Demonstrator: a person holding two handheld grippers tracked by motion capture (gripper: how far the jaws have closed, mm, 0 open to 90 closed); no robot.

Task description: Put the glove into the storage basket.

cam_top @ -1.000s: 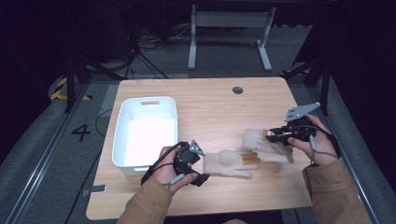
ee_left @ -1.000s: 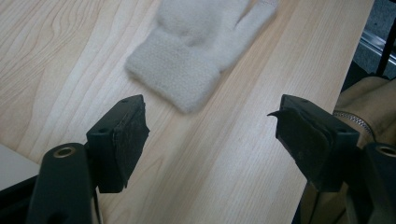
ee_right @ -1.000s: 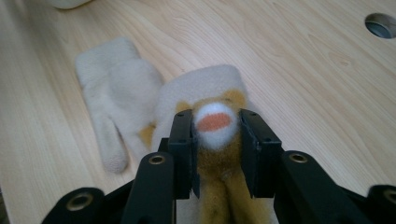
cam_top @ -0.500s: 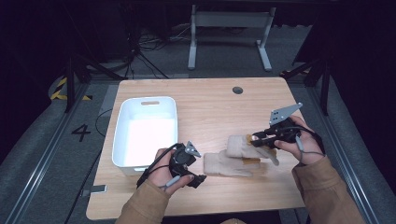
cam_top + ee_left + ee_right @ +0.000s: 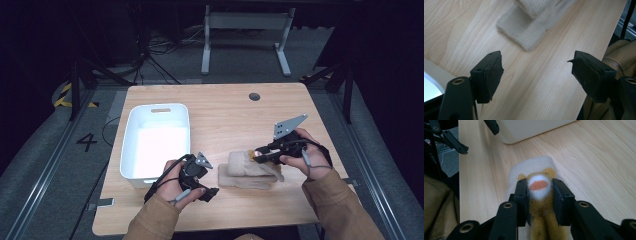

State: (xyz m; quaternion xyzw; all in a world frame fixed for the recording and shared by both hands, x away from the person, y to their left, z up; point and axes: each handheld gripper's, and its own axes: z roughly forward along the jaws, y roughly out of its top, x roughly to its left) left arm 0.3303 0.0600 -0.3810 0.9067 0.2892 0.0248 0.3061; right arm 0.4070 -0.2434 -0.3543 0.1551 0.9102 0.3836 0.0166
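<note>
high cam overhead; tongs cams close, share table point(image 5: 225, 115).

The table point(image 5: 225, 110) is a pale wooden top with a small dark round hole point(image 5: 254, 96) near its far edge. A white bin point(image 5: 156, 141) sits on it, just beyond and beside the left gripper point(image 5: 200, 185). A cream glove point(image 5: 247, 176) lies flat on the wood between the two grippers, its cuff toward the left one. The right gripper point(image 5: 257, 154) hangs just over the glove's far end. The wood around the left gripper is bare.
</note>
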